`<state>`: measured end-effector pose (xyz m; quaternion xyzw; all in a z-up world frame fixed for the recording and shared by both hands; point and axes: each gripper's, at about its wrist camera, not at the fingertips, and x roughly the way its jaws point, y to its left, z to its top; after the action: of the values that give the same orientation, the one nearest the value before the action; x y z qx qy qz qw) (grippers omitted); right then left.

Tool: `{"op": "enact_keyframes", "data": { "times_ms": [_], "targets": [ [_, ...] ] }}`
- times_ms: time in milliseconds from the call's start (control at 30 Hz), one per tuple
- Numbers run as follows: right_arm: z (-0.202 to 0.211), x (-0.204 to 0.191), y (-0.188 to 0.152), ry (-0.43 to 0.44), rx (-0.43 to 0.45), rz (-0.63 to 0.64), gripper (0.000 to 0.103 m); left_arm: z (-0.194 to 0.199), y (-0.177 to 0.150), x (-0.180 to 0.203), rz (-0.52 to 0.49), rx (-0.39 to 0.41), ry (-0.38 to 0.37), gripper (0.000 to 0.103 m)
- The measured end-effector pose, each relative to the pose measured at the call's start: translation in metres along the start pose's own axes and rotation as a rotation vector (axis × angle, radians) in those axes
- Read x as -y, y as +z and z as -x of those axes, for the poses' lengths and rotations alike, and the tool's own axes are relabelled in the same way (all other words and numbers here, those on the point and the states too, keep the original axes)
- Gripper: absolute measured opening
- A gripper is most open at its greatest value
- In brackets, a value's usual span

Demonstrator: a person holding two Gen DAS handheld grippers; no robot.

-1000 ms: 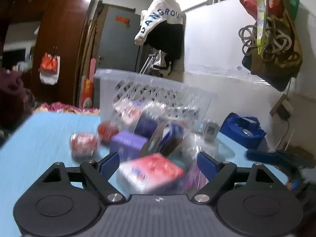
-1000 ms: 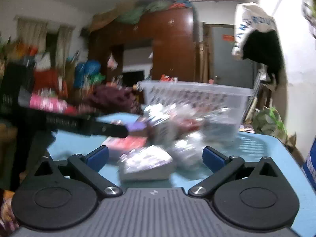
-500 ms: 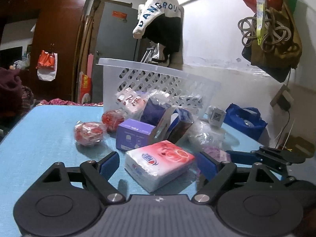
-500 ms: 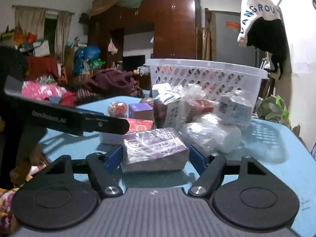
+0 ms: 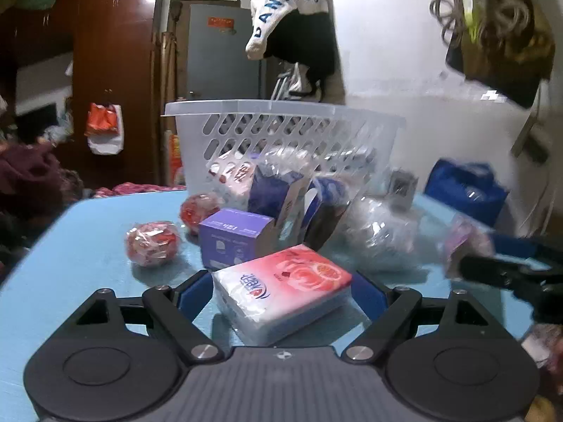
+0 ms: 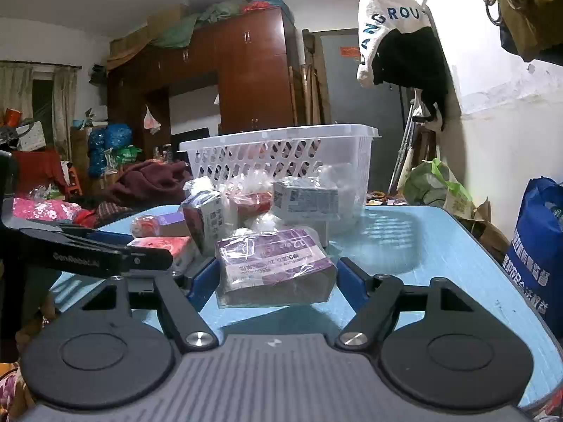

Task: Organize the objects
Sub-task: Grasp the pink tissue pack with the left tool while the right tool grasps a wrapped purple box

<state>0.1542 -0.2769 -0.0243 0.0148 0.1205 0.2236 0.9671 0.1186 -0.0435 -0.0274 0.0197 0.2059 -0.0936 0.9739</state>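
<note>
Left tongs (image 5: 283, 286): blue pads pressed on both ends of the pink tissue pack (image 5: 281, 288), clamped; pack low over the bench (image 5: 88, 253), whether resting on it or lifted cannot be told.

Right tongs (image 6: 274, 276): pads tight against both sides of the purple wrapped pack (image 6: 274, 267), clamped; pack raised clear of the bench, shadow below it.

Left tongs also in the right wrist view at left edge, black arms with white lettering, near the pink tissue pack (image 6: 165, 246). Right tongs also in the left wrist view at right edge (image 5: 499, 267), blurred.

White basket (image 5: 281, 130): slotted walls, upright at the far side of the bench, behind the pile. Contents not readable through the walls.

Pile in front of the basket, left wrist view:
- purple box (image 5: 235, 242), just behind the pink tissue pack.
- two red wrapped balls (image 5: 153, 242), left of the purple box, on the bench.
- dark blue carton (image 5: 278, 193), tilted, leaning toward the basket.
- clear plastic bundle (image 5: 380, 232), right of the carton.

Pile, right wrist view:
- grey-white box (image 6: 306, 198), close against the basket front.
- red item in clear wrap (image 6: 251, 202), beside that box.

Surroundings: blue bag (image 6: 538, 246) off the right edge of the bench; white and black garment (image 6: 401, 38) hanging on the wall; brown wardrobe (image 6: 246, 81) behind.
</note>
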Motion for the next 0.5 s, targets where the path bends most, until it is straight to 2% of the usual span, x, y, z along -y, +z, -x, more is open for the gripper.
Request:
{"op": "enact_keyframes", "data": {
  "times_ms": [100,200,500],
  "targets": [
    [0.0,-0.003,0.0,0.002,0.001,0.006,0.076,0.001,0.0,0.007,-0.037,-0.004,0.036,0.088],
    [0.003,-0.004,-0.002,0.005,0.005,0.011,0.076,0.004,-0.002,0.009,-0.044,0.002,0.048,0.083],
    [0.009,0.004,-0.001,0.004,0.029,-0.006,0.076,0.039,-0.012,0.005,-0.006,0.141,0.009,0.08]
  ]
}}
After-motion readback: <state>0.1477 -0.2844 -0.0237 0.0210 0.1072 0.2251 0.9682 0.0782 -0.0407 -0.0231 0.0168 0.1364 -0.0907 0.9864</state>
